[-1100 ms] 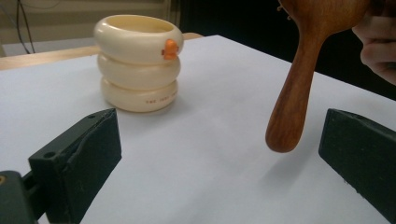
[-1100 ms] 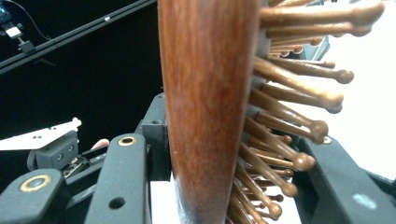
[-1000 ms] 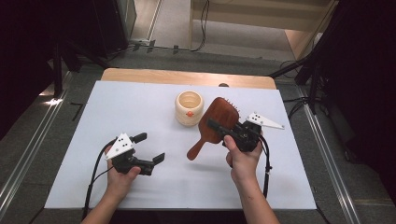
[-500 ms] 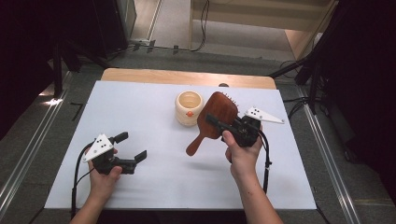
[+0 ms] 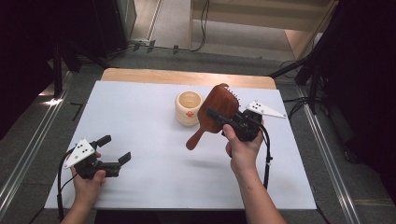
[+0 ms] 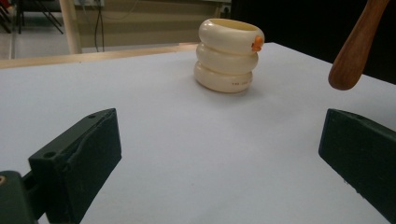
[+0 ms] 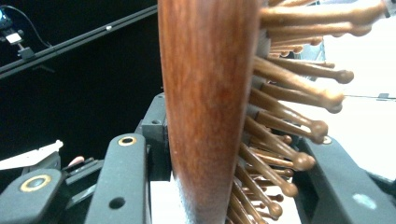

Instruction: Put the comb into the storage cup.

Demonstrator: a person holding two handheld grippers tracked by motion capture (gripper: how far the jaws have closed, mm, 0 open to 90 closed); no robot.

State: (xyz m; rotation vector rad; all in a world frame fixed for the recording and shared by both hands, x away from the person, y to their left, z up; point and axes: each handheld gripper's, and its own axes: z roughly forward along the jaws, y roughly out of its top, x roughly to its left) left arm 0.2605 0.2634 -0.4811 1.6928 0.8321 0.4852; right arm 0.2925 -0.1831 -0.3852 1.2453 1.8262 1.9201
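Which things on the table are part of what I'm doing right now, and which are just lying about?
In the job:
- wooden hairbrush, held off the table in the right hand-held gripper
- cream ringed cup, next to the brush

Lying about:
- left hand-held gripper, open and empty above the white table
- cables on the floor behind

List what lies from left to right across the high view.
Left tool → cream holder → wooden hairbrush → right tool, shut on the brush's head.
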